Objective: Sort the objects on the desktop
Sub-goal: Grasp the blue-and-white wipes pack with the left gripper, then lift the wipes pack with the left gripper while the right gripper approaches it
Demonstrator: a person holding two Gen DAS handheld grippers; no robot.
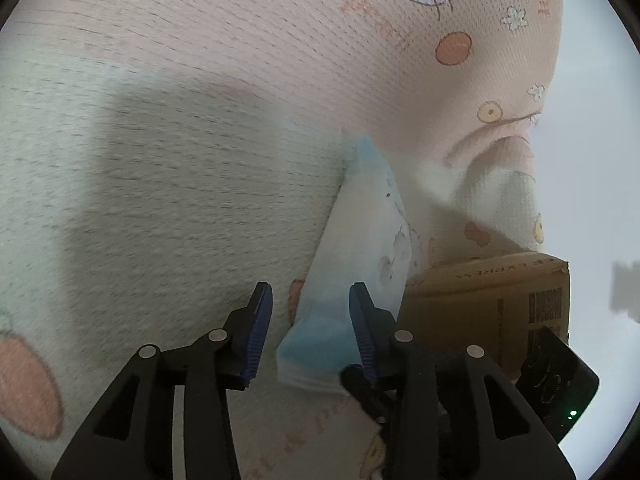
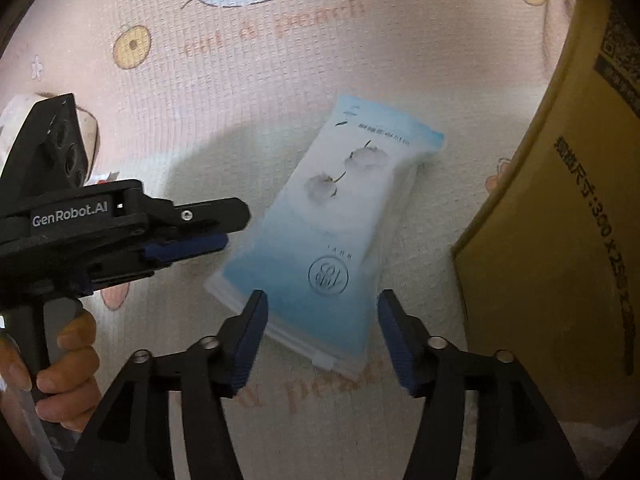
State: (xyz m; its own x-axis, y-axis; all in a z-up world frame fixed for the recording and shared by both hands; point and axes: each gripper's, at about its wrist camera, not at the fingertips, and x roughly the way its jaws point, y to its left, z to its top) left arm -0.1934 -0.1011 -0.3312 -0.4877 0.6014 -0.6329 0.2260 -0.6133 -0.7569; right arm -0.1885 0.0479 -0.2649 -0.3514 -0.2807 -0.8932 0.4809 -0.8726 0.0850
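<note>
A blue-and-white pack (image 2: 328, 232) lies flat on the patterned cloth (image 2: 280, 60) of the desk, a box (image 2: 560, 240) just beside it at three o'clock. The right tool (image 2: 320, 336) hangs over the pack's near end, released, its jaws astride the corner but not pressing. The left tool (image 2: 224, 232) comes in from nine o'clock, also released, beside the pack's long edge. To lift cleanly, one tool should probably close across the pack's narrow width, low and square, since the slick wrapper may slip or buckle.
</note>
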